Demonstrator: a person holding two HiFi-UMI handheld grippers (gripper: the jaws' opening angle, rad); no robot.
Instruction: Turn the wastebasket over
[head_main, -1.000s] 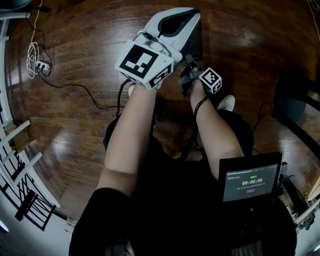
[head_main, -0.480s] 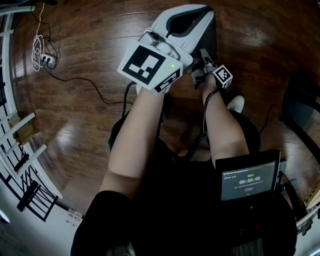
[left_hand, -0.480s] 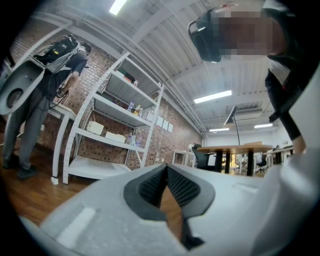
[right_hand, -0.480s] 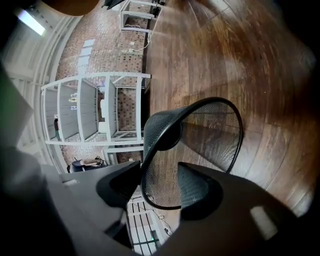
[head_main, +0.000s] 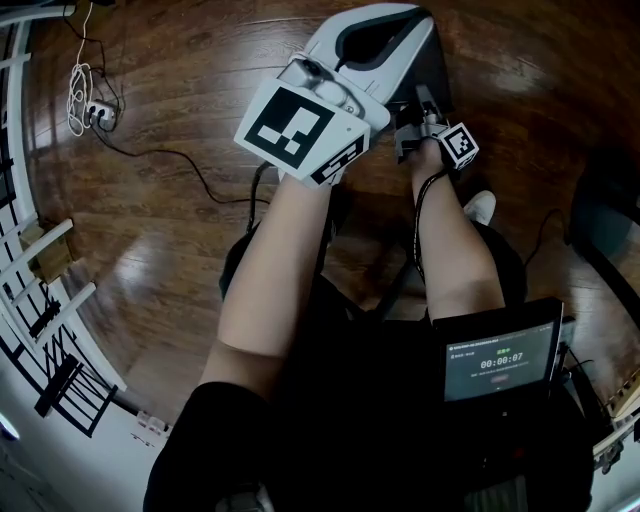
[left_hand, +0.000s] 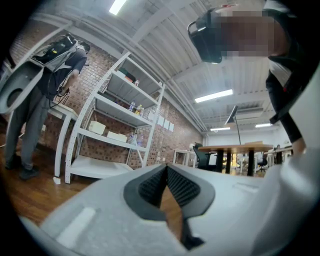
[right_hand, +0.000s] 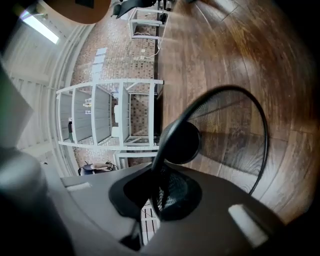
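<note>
Right tool (right_hand: 156, 182): your jaws are clamped tight on the thin wire rim (right_hand: 263, 135) of the black mesh wastebasket (right_hand: 220, 127), likely as a hold for tipping it.
Wastebasket: low over the wooden floor (right_hand: 240, 45), directly ahead of that tool.
Left tool (left_hand: 166, 172): closed, empty, held level, aside.

Floor (head_main: 150, 250): dark wood planks; I see a glossy varnish with light patches toward 9 o'clock in the head view.
Wastebasket (right_hand: 215, 122): fine black see-through wire mesh with a smooth thin rim; it looks like matt painted metal to me.
Left gripper (left_hand: 166, 169): white matt plastic shell; jaws lined with dark ribbed pads (left_hand: 182, 187).
Marker cube (head_main: 300, 125): flat matt black-and-white faces.
Shelving (left_hand: 95, 167): white painted metal, I'd say.
Wall (left_hand: 97, 57): rough red brick, 10 o'clock in the left gripper view.
</note>
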